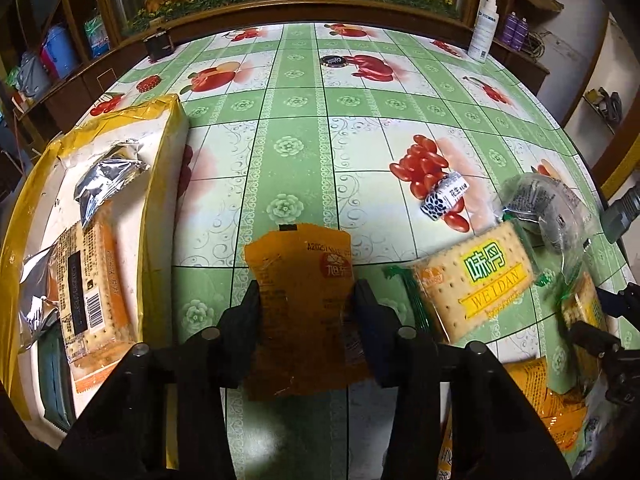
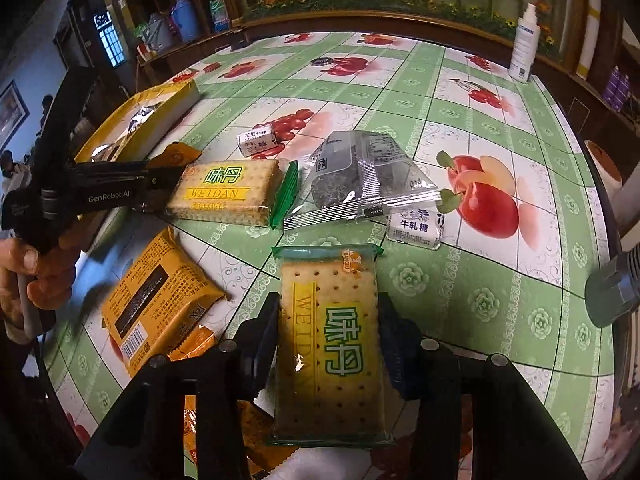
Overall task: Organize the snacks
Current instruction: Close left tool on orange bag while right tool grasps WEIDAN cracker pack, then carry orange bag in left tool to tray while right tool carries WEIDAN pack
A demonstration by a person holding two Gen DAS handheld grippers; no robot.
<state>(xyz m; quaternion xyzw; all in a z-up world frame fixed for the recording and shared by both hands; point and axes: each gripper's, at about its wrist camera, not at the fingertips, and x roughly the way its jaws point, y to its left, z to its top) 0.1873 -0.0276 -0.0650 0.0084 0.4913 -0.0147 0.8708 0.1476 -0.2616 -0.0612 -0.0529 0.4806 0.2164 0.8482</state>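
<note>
My left gripper (image 1: 306, 292) is shut on an orange snack packet (image 1: 302, 304), held just right of the yellow-rimmed box (image 1: 160, 208). The box holds an orange cracker pack (image 1: 94, 292) and silver wrappers (image 1: 108, 176). My right gripper (image 2: 328, 320) is shut on a green-edged Weidan cracker pack (image 2: 330, 344). The left gripper also shows in the right wrist view (image 2: 164, 180), with the orange packet (image 2: 176, 156) in it. A second Weidan pack (image 2: 228, 192) lies on the table, and also shows in the left wrist view (image 1: 476, 276).
On the fruit-print tablecloth (image 2: 400, 92) lie a clear packet with dark filling (image 2: 360, 176), two small candies (image 2: 256, 140) (image 2: 416, 228), an orange cracker pack (image 2: 156, 300) and more orange packets near the front edge. A white spray bottle (image 2: 524, 48) stands at the far right.
</note>
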